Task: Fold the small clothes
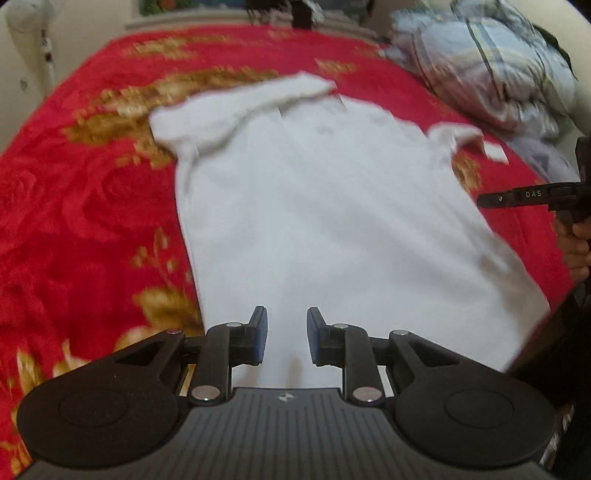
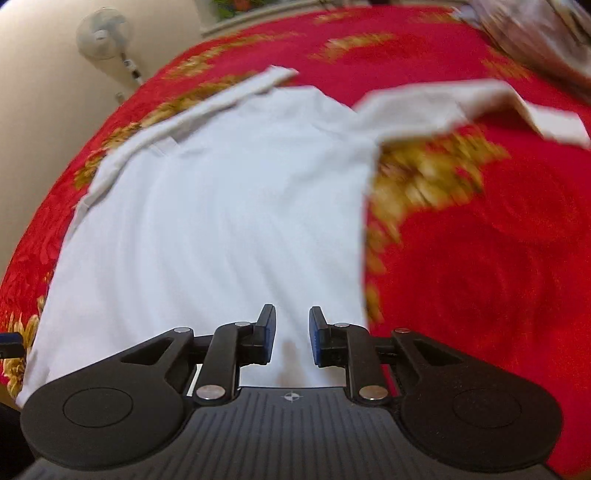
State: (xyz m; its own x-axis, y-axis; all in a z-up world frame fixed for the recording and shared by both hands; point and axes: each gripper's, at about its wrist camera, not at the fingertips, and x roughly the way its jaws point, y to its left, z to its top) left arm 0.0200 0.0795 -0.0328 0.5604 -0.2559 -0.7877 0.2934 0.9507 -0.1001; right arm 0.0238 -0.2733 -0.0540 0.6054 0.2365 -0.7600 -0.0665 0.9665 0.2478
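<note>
A white long-sleeved shirt (image 1: 314,206) lies spread flat on a red blanket (image 1: 74,192) with gold flowers. Its left sleeve (image 1: 236,107) is folded across the shoulder, and its right sleeve (image 1: 458,136) sticks out sideways. My left gripper (image 1: 287,334) hovers over the shirt's near hem, open, its pads apart with only cloth seen below. In the right wrist view the same shirt (image 2: 221,221) fills the left half, with the right sleeve (image 2: 443,107) stretched over the blanket (image 2: 498,258). My right gripper (image 2: 292,334) is open above the hem near the shirt's right edge.
A bundled plaid quilt (image 1: 487,66) lies at the far right of the bed. A standing fan (image 2: 103,33) is beyond the bed's left side. A hand (image 1: 576,243) holds the other gripper at the right edge, one of its fingers (image 1: 517,195) pointing inward.
</note>
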